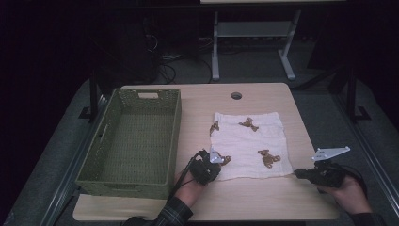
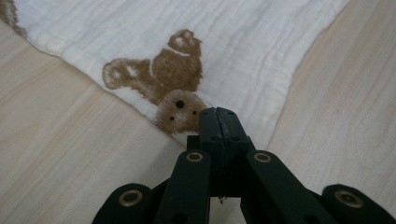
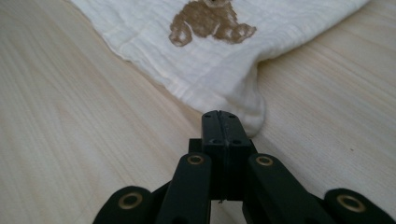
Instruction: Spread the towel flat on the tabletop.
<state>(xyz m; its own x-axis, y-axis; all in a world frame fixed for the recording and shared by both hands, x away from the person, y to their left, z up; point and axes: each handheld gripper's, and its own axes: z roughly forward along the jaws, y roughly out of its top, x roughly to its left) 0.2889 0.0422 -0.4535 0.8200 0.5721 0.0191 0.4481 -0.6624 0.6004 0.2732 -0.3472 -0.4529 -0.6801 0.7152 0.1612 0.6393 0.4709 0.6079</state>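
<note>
Cloth [image 1: 248, 145] lies flat at table [image 1: 263, 200] centre, basket [image 1: 134, 136] at its 9 o'clock.
Left gripper [image 2: 218, 112] and right gripper [image 3: 219, 114] are clenched at the cloth's near corners, at 7 and 5 o'clock; whether fabric is caught cannot be told, so a lift may leave a corner behind.

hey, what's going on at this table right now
A person holds a claw in each hand at the near edge of a white cloth printed with brown teddy bears, lying flat on the wooden table. The left claw sits shut at the cloth's near left corner, the right claw shut at its near right corner. A green woven basket stands on the left.
</note>
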